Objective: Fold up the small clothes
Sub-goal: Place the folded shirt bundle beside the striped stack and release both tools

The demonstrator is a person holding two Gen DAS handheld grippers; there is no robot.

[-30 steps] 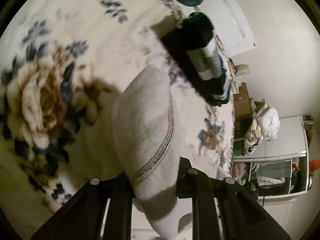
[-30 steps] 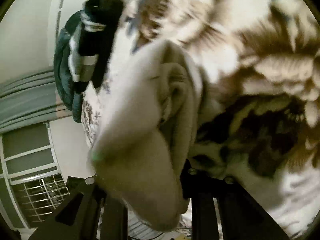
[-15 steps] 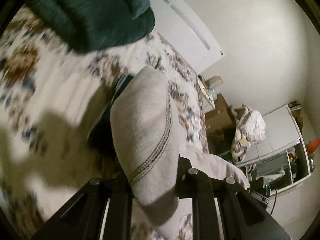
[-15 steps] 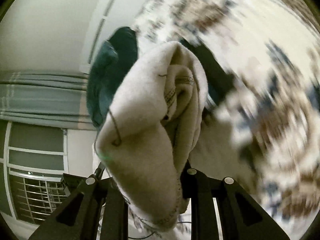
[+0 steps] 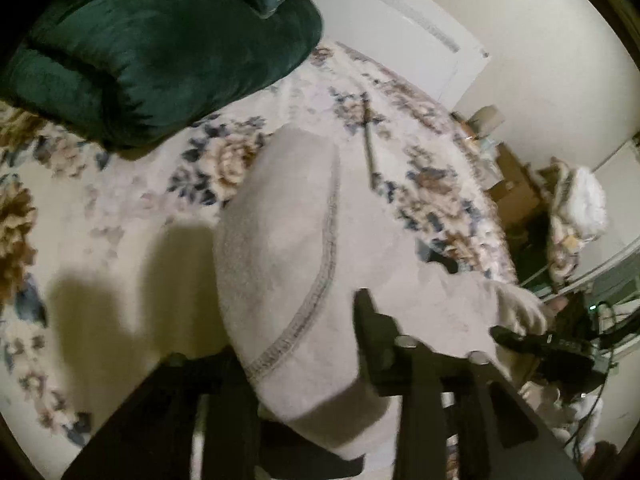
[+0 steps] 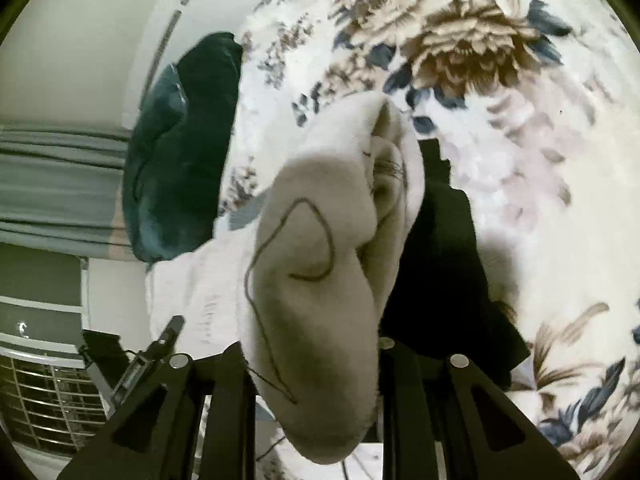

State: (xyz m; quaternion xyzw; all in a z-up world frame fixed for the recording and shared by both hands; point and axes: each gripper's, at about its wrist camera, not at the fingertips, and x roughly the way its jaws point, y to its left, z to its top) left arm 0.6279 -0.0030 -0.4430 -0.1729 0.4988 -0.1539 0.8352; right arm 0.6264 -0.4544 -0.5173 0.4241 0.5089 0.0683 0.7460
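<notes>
A light grey garment (image 5: 288, 264) with a stitched hem hangs between both grippers above the floral blanket (image 5: 120, 208). My left gripper (image 5: 308, 368) is shut on one end of it; the cloth covers the fingertips. My right gripper (image 6: 316, 364) is shut on the other end (image 6: 320, 264), which is bunched into thick folds with a loose dark thread on it. The stretch of garment between the two grippers runs off to the right in the left wrist view. A dark garment (image 6: 440, 264) lies on the blanket under the right gripper.
A dark green pillow (image 5: 160, 44) lies at the head of the bed, also in the right wrist view (image 6: 180, 152). A thin stick (image 5: 370, 140) lies on the blanket. Boxes and a bundle (image 5: 572, 208) stand beside the bed. A white headboard (image 5: 400, 20) is behind.
Both grippers have swung with the grey garment across the bed toward the green pillow. The dark striped folded clothes seen a second ago are out of the left view. Both stay shut on the garment.
</notes>
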